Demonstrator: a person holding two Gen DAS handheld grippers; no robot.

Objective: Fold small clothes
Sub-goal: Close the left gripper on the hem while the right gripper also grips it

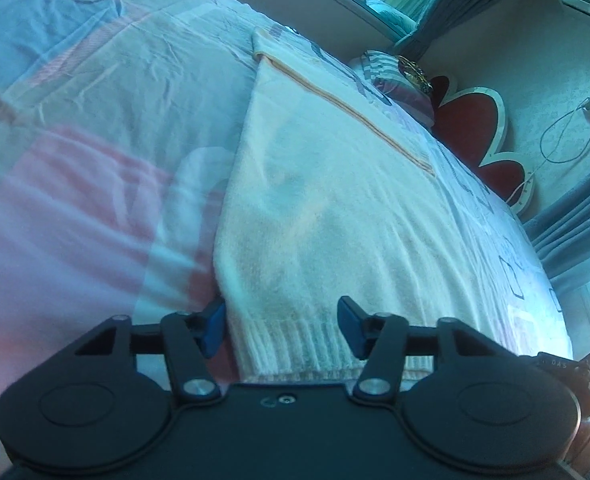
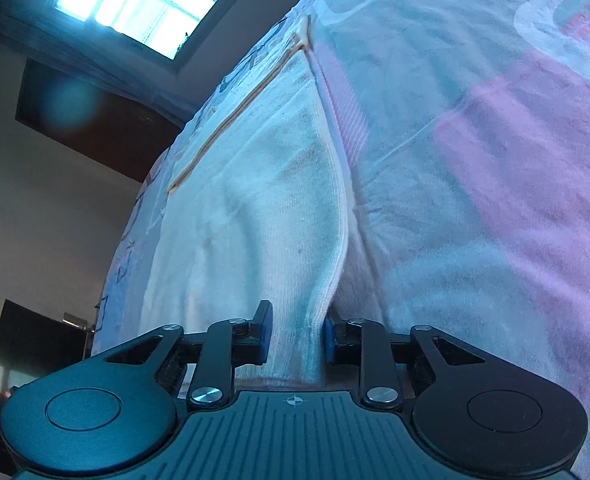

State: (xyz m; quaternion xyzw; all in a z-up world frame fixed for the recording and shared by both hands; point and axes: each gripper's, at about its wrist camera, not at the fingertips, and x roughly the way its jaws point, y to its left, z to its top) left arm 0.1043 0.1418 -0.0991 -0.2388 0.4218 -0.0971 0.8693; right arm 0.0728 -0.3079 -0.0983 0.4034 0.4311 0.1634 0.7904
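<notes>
Cream knit garment (image 1: 327, 216) flat on bed (image 1: 95, 80) w/ one fold in – R gripper (image 2: 298, 332) fingers pinching its edge, L gripper (image 1: 281, 328) half-open astride hem – more folds left imo.

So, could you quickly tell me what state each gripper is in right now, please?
Left gripper: open, straddling the ribbed hem of the white garment, pads not pressing.
Right gripper: closed on the garment's bunched edge.

Garment (image 1: 335, 208) flat on bed (image 1: 115, 80), hem nearest both cameras. Pillow (image 1: 399, 80) beyond its far end, against headboard (image 1: 475, 128); window (image 2: 143, 4) past bed's left side.
</notes>
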